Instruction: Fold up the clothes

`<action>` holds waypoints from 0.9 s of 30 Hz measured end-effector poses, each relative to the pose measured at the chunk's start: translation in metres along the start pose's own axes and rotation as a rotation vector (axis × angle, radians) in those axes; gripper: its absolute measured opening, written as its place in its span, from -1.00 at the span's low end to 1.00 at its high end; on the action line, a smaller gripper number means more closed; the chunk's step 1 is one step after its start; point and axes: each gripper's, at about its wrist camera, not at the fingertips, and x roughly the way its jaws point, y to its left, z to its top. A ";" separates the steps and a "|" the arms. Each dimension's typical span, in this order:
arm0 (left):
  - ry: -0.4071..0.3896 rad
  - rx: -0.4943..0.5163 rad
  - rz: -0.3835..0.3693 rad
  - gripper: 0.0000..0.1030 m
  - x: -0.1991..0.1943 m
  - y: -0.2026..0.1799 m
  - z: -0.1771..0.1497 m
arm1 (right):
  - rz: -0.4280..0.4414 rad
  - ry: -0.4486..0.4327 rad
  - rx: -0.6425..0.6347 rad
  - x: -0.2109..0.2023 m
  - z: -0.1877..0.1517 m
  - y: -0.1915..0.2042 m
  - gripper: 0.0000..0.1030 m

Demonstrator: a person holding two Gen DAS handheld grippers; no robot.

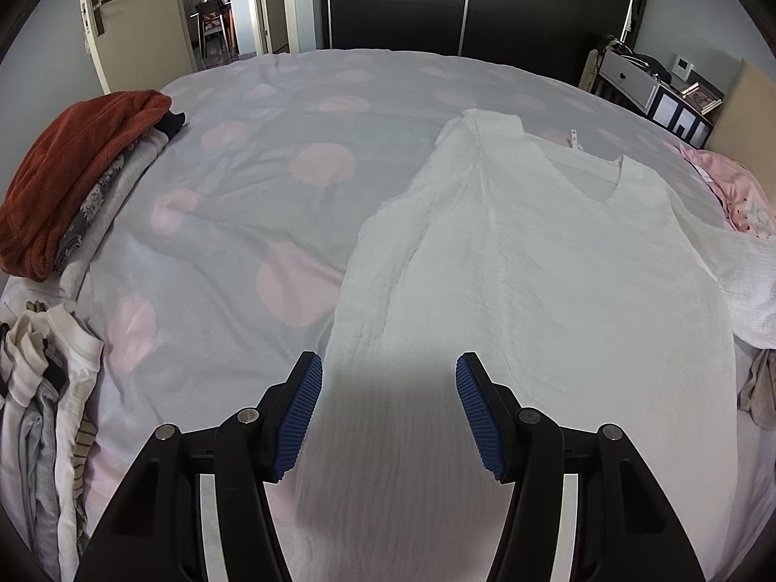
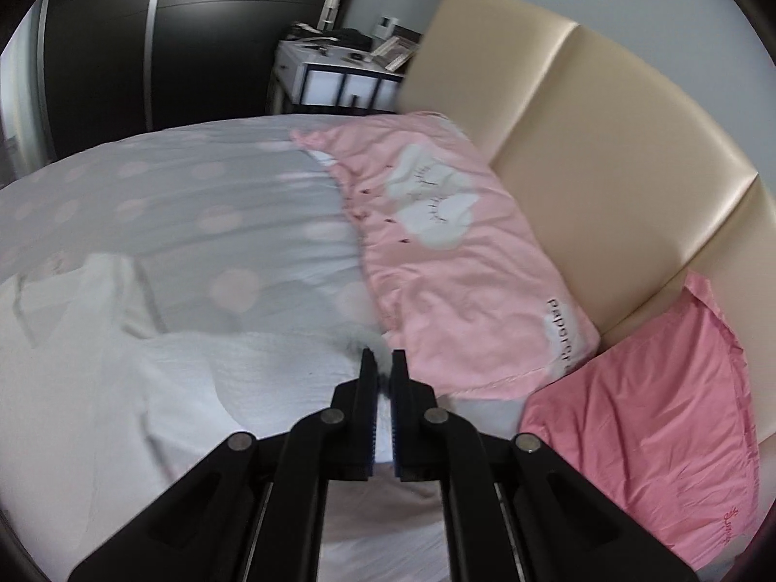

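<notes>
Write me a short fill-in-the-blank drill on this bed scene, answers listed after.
1. The white shirt lies spread on the ____.
2. The right gripper has its jaws shut on a fold of ____ fabric.
3. The left gripper has its jaws ____, nothing pinched.
4. The rust-red garment tops a ____ of clothes.

Missing words: bed; white; open; stack

Two pink pillows [image 2: 465,266] lean on a beige headboard [image 2: 606,136] beside a dark wardrobe [image 1: 475,0].

A home bedroom: bed [image 1: 271,184], pillows [image 2: 460,262], dark wardrobe [image 1: 465,0].
</notes>
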 end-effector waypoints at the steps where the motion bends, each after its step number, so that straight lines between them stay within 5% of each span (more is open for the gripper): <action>1: 0.002 0.001 0.004 0.15 0.003 -0.001 0.001 | -0.021 0.013 0.021 0.016 0.005 -0.009 -0.92; 12: 0.005 -0.010 0.058 0.15 0.029 -0.004 0.013 | -0.136 0.179 0.185 0.172 0.018 -0.069 -0.92; 16: -0.014 -0.049 0.090 0.15 0.033 0.008 0.017 | -0.102 0.223 0.201 0.205 0.006 -0.072 -0.92; 27: 0.061 -0.191 0.105 0.15 0.035 0.052 0.012 | 0.051 0.265 0.169 0.147 -0.024 -0.058 -0.70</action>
